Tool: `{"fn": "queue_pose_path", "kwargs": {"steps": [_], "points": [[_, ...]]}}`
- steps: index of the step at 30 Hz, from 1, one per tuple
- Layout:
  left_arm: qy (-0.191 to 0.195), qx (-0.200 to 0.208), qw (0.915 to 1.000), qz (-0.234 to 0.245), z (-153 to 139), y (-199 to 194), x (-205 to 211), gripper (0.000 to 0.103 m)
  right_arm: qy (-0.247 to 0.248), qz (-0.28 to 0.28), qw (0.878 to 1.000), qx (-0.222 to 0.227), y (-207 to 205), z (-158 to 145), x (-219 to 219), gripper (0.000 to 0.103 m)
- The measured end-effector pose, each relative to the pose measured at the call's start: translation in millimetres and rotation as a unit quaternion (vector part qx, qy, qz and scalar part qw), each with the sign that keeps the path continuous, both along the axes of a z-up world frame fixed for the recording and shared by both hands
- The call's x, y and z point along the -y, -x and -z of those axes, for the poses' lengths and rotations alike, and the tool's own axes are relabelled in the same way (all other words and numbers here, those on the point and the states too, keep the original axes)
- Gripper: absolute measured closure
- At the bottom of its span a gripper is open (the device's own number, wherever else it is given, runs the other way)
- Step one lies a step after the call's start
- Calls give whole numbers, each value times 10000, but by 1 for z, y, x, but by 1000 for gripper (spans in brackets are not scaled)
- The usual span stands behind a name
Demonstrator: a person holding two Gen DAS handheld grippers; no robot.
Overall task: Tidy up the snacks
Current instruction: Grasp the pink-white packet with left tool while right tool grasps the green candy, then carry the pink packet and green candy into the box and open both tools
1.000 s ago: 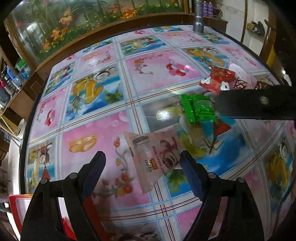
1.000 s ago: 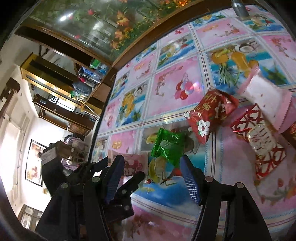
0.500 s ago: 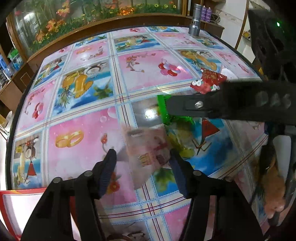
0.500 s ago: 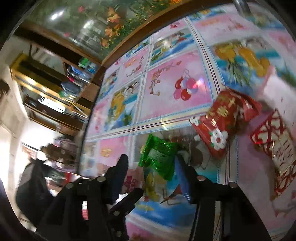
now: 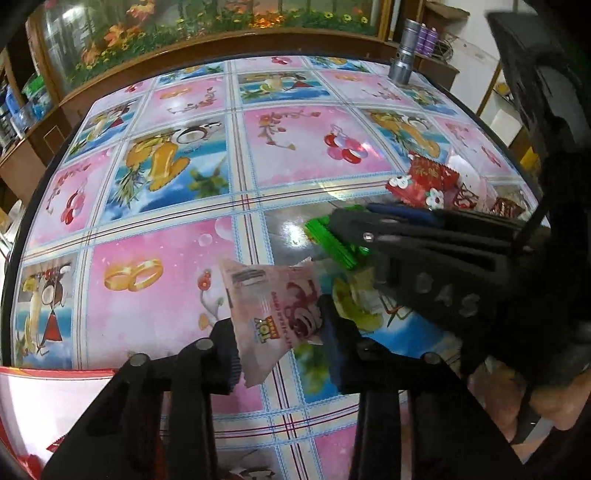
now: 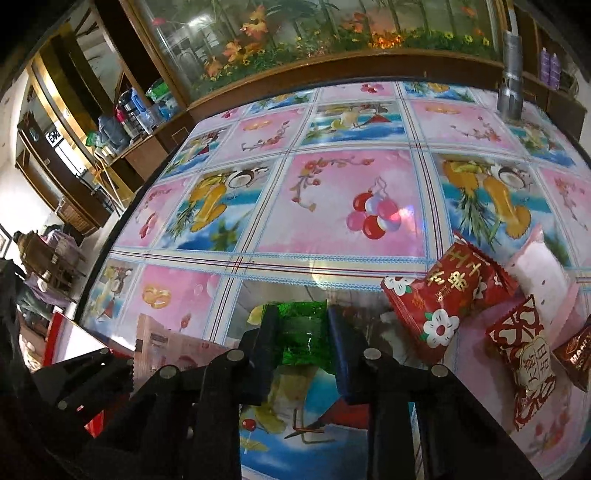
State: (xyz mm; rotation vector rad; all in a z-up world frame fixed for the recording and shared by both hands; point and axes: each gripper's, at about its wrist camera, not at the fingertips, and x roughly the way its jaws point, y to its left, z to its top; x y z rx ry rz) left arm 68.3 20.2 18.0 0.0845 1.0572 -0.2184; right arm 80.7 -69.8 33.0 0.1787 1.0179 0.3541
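A silver flashlight (image 6: 511,79) is standing upright at the table's (image 6: 351,192) far right edge; beyond it, a glass cabinet (image 5: 207,26) is displaying artificial flowers.

Glossy plastic tablecloth (image 5: 303,177), crinkly foil green packet (image 6: 303,332)

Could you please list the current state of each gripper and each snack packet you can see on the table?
left gripper: jaws closing on the pink packet.
right gripper: shut on the green packet.
pink packet: between the left pads.
green packet: clamped.
red flowered packet: lying free on the table.
red heart packet: lying free.
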Motion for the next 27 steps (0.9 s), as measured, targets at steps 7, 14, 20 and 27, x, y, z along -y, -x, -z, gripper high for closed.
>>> {"fn": "queue_pose_path", "kwargs": {"steps": [7,14,20,27], "points": [[193,2,9994,-279,-1,3,-5,76,-866,86,9948,-533,-6,4,20,77],[467,340,9966,-583,-24,28,-18,77,-1259,-105,9906,-517,3,-8,18,77],[409,710,9918,-978,-50,79,-47,77,-1681,-533,9834,-433,19,-21,2,77],[448,1160,9784,-1651,-76,158,-111,77,-1689,-1099,9793,-183,45,-33,-33,77]]}}
